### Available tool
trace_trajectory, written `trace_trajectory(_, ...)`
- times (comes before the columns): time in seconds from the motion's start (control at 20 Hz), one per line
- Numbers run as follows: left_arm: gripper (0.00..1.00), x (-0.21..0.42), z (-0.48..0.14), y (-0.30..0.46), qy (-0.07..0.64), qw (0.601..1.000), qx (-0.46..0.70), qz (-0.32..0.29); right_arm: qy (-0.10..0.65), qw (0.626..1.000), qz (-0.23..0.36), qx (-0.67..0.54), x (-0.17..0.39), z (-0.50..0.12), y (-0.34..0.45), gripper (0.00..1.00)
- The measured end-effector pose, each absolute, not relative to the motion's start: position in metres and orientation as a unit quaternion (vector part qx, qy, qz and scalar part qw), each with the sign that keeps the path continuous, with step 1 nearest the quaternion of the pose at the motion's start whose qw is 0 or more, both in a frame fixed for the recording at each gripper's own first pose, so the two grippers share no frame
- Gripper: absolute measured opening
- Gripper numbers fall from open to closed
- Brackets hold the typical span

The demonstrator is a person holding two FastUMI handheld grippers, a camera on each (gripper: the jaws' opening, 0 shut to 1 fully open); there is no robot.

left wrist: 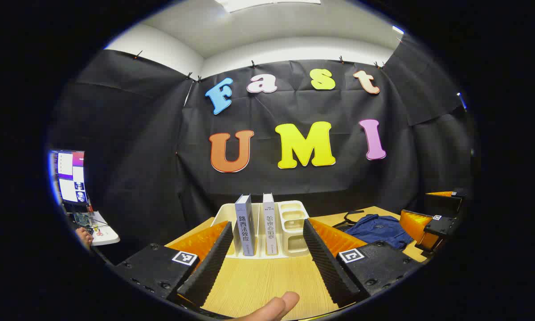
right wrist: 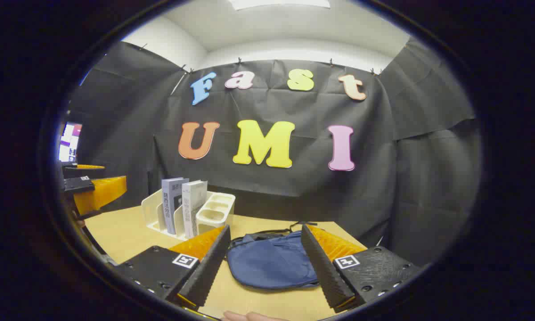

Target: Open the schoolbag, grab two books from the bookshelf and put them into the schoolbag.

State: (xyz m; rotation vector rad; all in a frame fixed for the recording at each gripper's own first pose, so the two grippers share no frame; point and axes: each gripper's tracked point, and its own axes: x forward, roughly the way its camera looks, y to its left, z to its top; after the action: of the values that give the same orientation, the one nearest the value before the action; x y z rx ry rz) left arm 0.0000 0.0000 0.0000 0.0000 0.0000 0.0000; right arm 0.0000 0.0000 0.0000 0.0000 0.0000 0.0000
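A cream bookshelf point(left wrist: 294, 220) stands on the wooden table point(left wrist: 267, 281) straight ahead of my left gripper point(left wrist: 267, 223). Two books stand upright in it: a dark grey-blue one point(left wrist: 245, 229) and a pale one point(left wrist: 270, 227). The left gripper is open, some way short of the shelf, with nothing held. The blue schoolbag point(right wrist: 269, 263) lies flat on the table just beyond my right gripper point(right wrist: 265, 227), which hangs open above its near end. In the right gripper view the shelf point(right wrist: 216, 214) and both books point(right wrist: 171, 203) stand to the left. The bag point(left wrist: 376, 227) is to the right of the shelf.
A person's fingertip point(left wrist: 276, 307) shows at the bottom edge. A monitor point(left wrist: 69, 176) and a small white table point(left wrist: 104, 232) stand off to the left. The right gripper point(left wrist: 414, 204) is at the far right. The left gripper point(right wrist: 114, 174) hangs left of the shelf.
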Motion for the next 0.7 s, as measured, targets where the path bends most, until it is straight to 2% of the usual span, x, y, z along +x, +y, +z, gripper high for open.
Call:
trace_trajectory(0.35,0.99,0.004,-0.001,0.000,0.002,0.999,-0.025,-0.026,0.022,1.000,0.000,-0.014,0.010,-0.013,0.008,0.95)
trace_trajectory(0.55,0.99,0.007,-0.003,0.009,0.003,1.000,-0.025,-0.018,0.050,0.999,0.003,-0.012,0.024,-0.029,0.012,0.98)
trace_trajectory(0.7,0.99,0.009,-0.005,0.011,0.005,1.000,-0.024,-0.020,0.061,0.998,0.005,-0.015,0.031,-0.036,0.016,0.95)
